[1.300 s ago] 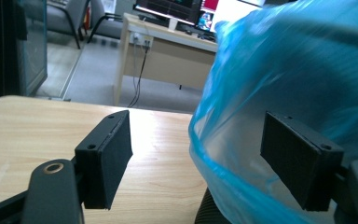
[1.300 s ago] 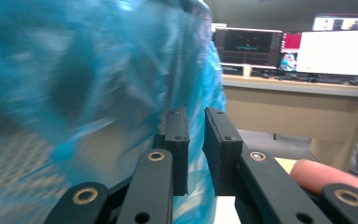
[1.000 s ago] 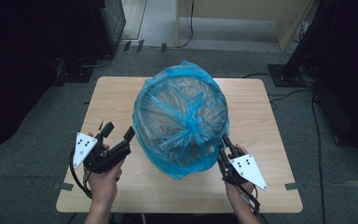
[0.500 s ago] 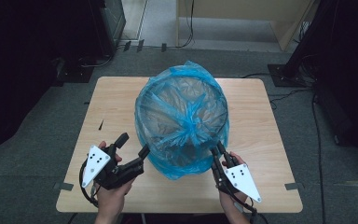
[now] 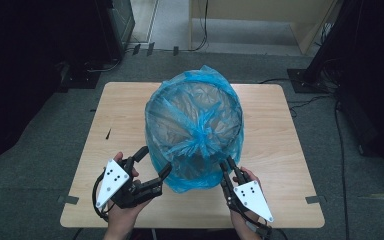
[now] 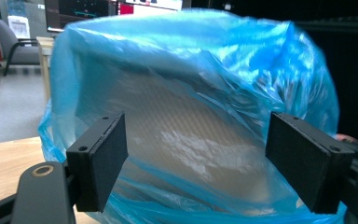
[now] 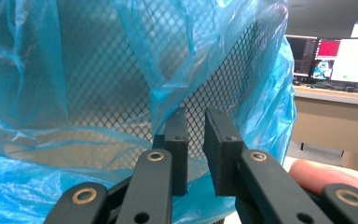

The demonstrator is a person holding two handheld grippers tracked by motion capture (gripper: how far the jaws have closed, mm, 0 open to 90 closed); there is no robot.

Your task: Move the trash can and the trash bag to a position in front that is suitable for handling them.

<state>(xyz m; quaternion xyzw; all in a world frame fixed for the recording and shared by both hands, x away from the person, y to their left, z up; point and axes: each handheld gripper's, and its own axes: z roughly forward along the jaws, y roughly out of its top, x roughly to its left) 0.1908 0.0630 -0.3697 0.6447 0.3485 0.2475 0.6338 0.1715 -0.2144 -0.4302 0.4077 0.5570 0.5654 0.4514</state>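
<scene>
Nearest to us, our left gripper (image 5: 152, 167) sits at the near left of the wooden table (image 5: 120, 125), its jaws spread wide. In the left gripper view the two black pads (image 6: 100, 161) stand far apart with the blue plastic bag (image 6: 200, 116) bulging between and beyond them; neither pad clearly touches the film. Our right gripper (image 5: 228, 167) lies at the near right, tips against the bag's lower edge. In the right gripper view its jaws are almost together, a narrow gap left between them, right at the black mesh wall of the bin (image 7: 121, 79). We cannot tell whether any plastic is caught in that gap.

Just beyond both grippers, the mesh bin stands upright at the middle of the table, the blue bag (image 5: 195, 135) draped loosely over it and bunched into a gathered knot near its centre. Farther off, grey floor (image 5: 30, 165) and cables (image 5: 205, 30) surround the table.
</scene>
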